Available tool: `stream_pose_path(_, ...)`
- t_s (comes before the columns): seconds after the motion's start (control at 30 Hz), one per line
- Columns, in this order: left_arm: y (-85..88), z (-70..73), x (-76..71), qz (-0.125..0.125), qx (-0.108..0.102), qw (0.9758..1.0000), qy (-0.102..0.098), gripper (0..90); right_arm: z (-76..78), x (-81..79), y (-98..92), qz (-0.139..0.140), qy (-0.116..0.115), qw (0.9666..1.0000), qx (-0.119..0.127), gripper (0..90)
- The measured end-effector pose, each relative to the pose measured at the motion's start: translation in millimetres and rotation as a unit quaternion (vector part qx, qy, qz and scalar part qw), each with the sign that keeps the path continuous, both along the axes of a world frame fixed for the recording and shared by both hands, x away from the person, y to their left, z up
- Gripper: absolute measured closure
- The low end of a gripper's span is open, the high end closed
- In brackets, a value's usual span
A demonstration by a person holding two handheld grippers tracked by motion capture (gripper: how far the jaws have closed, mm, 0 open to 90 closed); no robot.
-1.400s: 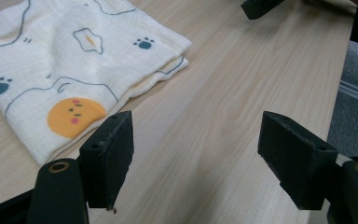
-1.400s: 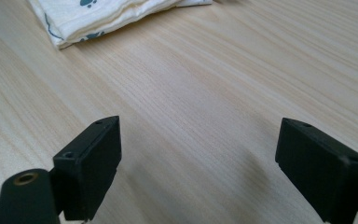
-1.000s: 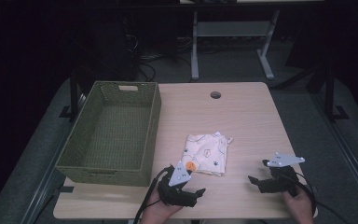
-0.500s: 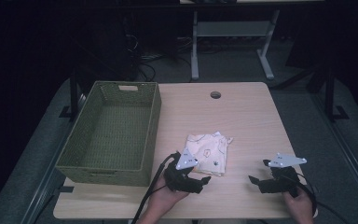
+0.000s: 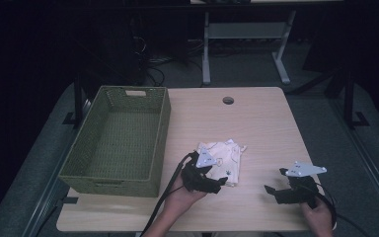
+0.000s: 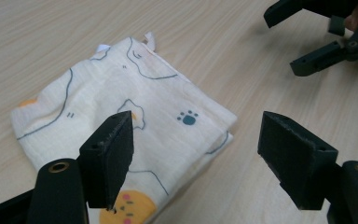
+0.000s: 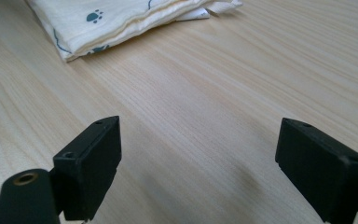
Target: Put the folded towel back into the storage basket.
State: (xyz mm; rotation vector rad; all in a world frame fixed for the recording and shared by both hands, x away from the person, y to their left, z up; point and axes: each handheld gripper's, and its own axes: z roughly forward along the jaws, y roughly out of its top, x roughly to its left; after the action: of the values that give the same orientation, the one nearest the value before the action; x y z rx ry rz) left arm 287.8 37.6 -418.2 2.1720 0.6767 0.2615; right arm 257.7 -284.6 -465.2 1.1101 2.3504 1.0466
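Note:
A folded cream cloth [image 5: 225,159] printed with cartoon animals and paw marks lies on the wooden table, near its front middle. My left gripper [image 5: 216,183] hovers over the cloth's near corner, open, its jaws straddling that corner [image 6: 200,135] with nothing between them. My right gripper [image 5: 272,188] rests low over bare table to the right of the cloth, open and empty; its own view has the cloth's edge [image 7: 121,21] at the far top. The right gripper's jaws [image 6: 317,46] also appear at the top right of the left gripper view.
A green woven basket [image 5: 150,170] stands empty on the table's left side. A round cable hole [image 5: 228,100] sits near the table's far edge. Bare wood lies between the cloth and the right gripper. Desk legs and cables stand on the dark floor beyond.
My left gripper has moved right and forward from the basket's front corner onto the cloth's near corner. The right gripper has stayed put.

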Motion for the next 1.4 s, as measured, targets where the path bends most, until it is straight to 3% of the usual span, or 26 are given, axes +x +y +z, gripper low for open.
stream_pose_path(0.33, -12.3, -2.7, 23.8, 0.011, 0.013, 0.9997, 0.015, 27.7, -0.5, 0.1, 0.0, 0.002, 0.001, 1.0000, 0.005, 13.8)
stream_pose_path(0.6, -26.1, -6.7, 48.6, 0.030, 0.057, 0.9979, 0.013, 28.2, -0.4, -0.3, -0.2, 0.003, -0.001, 1.0000, 0.004, 13.8)
stream_pose_path(0.77, -32.2, -15.9, 65.5, 0.043, 0.089, 0.9949, 0.022, 29.6, -0.9, 0.9, -0.4, 0.005, 0.000, 1.0000, 0.003, 13.8)
stream_pose_path(0.87, -34.6, -20.2, 68.8, 0.042, 0.097, 0.9939, 0.030, 30.3, -0.8, 0.7, 0.0, 0.006, 0.000, 1.0000, 0.005, 13.8)
stream_pose_path(0.9, -36.7, -25.6, 71.4, 0.051, 0.114, 0.9915, 0.036, 30.8, -0.2, 0.3, -0.6, 0.005, -0.001, 1.0000, 0.005, 13.8)
stream_pose_path(0.93, -36.7, -25.6, 71.4, 0.051, 0.114, 0.9915, 0.036, 31.2, -0.2, 0.3, -0.6, 0.005, -0.001, 1.0000, 0.005, 13.8)
stream_pose_path(1.0, -38.1, -30.9, 73.9, 0.054, 0.128, 0.9891, 0.049, 31.1, 0.0, 0.3, -1.1, 0.005, -0.002, 1.0000, 0.006, 13.8)
stream_pose_path(1.07, -38.8, -34.4, 75.0, 0.055, 0.138, 0.9877, 0.049, 31.1, 0.0, 0.5, -1.4, 0.007, -0.003, 0.9999, 0.007, 13.8)
stream_pose_path(1.2, -39.4, -37.4, 76.6, 0.059, 0.129, 0.9880, 0.061, 33.1, 0.3, 0.2, -1.3, 0.007, -0.005, 0.9999, 0.006, 13.8)
stream_pose_path(1.3, -40.4, -37.0, 74.3, 0.052, 0.130, 0.9885, 0.056, 40.8, 0.5, 0.1, -1.3, 0.008, -0.005, 0.9999, 0.007, 13.8)
stream_pose_path(1.4, -39.8, -37.2, 73.2, 0.057, 0.124, 0.9888, 0.060, 42.9, 0.5, -0.1, -0.9, 0.009, -0.006, 0.9999, 0.006, 13.8)
